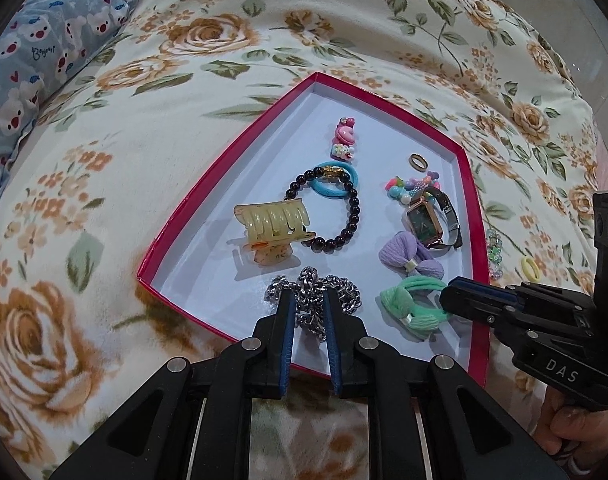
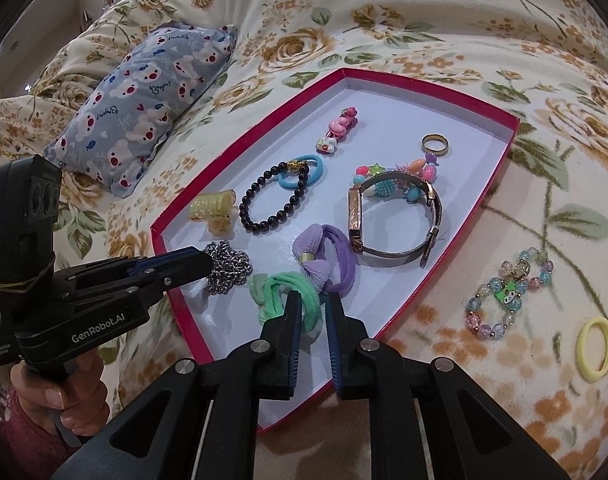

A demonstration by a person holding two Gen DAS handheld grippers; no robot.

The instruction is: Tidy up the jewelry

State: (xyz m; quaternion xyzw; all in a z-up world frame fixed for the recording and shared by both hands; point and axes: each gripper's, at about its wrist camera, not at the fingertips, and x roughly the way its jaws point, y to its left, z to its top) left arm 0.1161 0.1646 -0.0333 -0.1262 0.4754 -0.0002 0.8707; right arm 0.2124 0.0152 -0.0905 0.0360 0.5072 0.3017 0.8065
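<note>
A red box lid with a white inside (image 1: 176, 236) (image 2: 500, 148) lies on the bed. It holds a yellow claw clip (image 1: 270, 228), black bead bracelet (image 1: 346, 216), blue hair tie (image 1: 336, 182), watch (image 2: 396, 216), ring (image 2: 435, 145), purple bow tie (image 2: 324, 256) and more. My left gripper (image 1: 309, 304) (image 2: 208, 266) stands with its jaws around a silver chain (image 1: 316, 292) (image 2: 228, 268) in the box's near corner. My right gripper (image 2: 312, 300) (image 1: 448, 300) is slightly open around the green bow hair tie (image 2: 284, 296) (image 1: 412, 308).
A pastel bead bracelet with a green charm (image 2: 508, 296) and a yellow hair tie (image 2: 594, 348) lie on the floral blanket right of the box. A blue bear-print pillow (image 2: 144, 92) lies at the far left.
</note>
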